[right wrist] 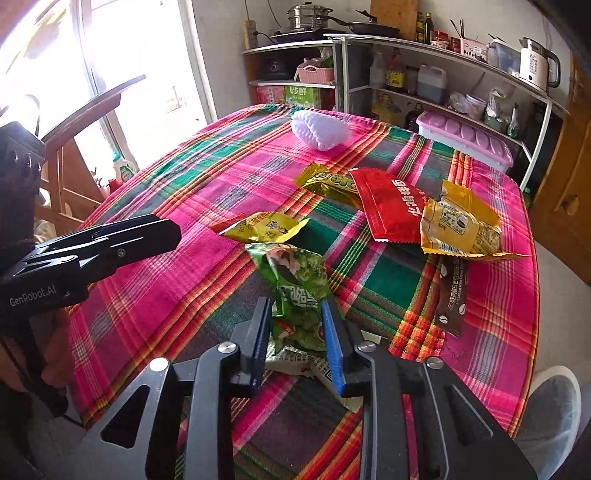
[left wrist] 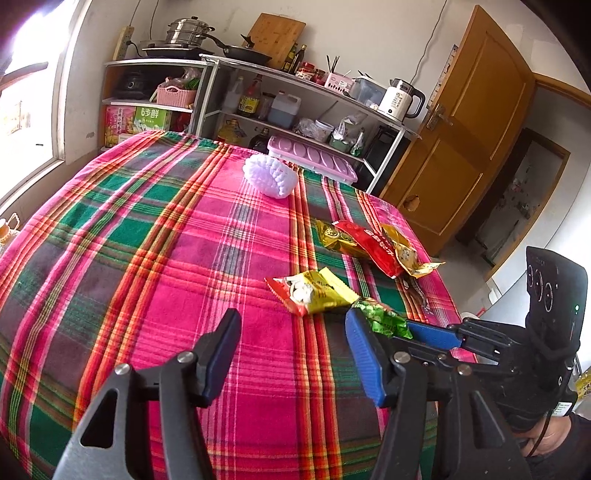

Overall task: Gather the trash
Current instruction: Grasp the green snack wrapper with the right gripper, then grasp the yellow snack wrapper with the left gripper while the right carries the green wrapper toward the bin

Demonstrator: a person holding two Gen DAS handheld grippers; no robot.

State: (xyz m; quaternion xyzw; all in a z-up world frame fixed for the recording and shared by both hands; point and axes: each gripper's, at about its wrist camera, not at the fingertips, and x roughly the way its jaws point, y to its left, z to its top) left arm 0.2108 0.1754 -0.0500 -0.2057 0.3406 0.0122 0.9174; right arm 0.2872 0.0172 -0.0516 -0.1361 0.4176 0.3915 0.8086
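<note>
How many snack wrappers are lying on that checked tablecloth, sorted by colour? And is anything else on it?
Yellow or gold wrappers: 3
Red wrapper: 1
Green wrapper: 1, between the right gripper's fingers
Brown wrapper: 1
White foam net: 1
Total: 7

Pretty clearly a lived-in home kitchen. Along the back wall there's a white metal open shelving unit (left wrist: 295,107) packed with cooking stuff: a stainless stacked steamer pot (left wrist: 188,31), a black frying pan (left wrist: 247,55), a wooden cutting board (left wrist: 277,37) leaning on the wall, dark glass sauce bottles (left wrist: 295,59) and a white electric kettle (left wrist: 400,99). Lower shelves hold oil jugs and a pink woven plastic basket (left wrist: 175,96). The desk wears a pink, green and red plaid cloth (left wrist: 147,240), a brown wooden door (left wrist: 465,140) stands off to the right, and a bright window (right wrist: 122,66) sits behind a wooden chair (right wrist: 81,147).
</note>
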